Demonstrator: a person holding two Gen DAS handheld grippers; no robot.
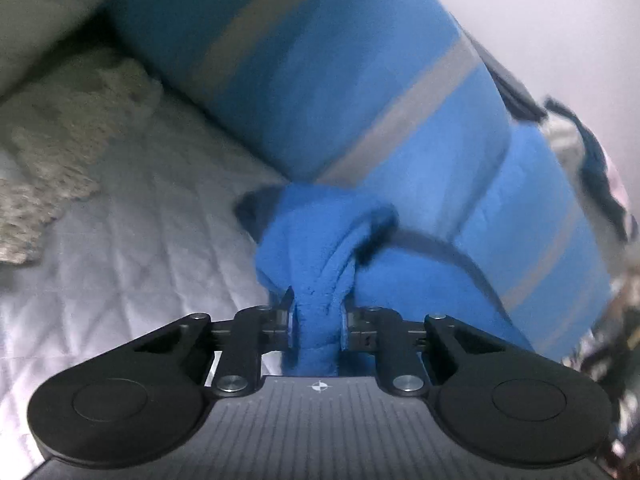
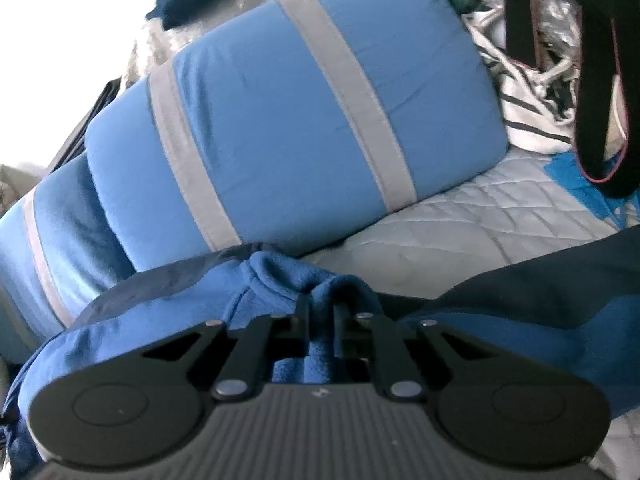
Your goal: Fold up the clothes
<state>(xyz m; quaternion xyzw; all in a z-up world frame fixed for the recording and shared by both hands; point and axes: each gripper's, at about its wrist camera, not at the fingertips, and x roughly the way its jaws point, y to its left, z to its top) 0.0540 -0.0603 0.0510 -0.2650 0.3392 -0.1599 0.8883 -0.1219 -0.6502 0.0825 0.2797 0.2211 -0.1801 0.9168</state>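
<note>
A blue fleece garment (image 1: 320,240) with a dark navy trim lies bunched on the quilted bed. My left gripper (image 1: 318,312) is shut on a thick fold of it, which fills the gap between the fingers. In the right wrist view the same garment (image 2: 168,320) spreads under the tool, and my right gripper (image 2: 322,308) is shut on a raised ridge of its fleece. A navy part of the garment (image 2: 540,292) runs off to the right. The fingertips of both grippers are buried in cloth.
A big blue cushion with grey stripes (image 1: 320,80) (image 2: 300,120) lies right behind the garment. The bed has a white quilted cover (image 1: 132,240) (image 2: 480,224). A cream knitted throw (image 1: 60,152) lies at the left. Striped cloth and a black strap (image 2: 592,80) sit at the far right.
</note>
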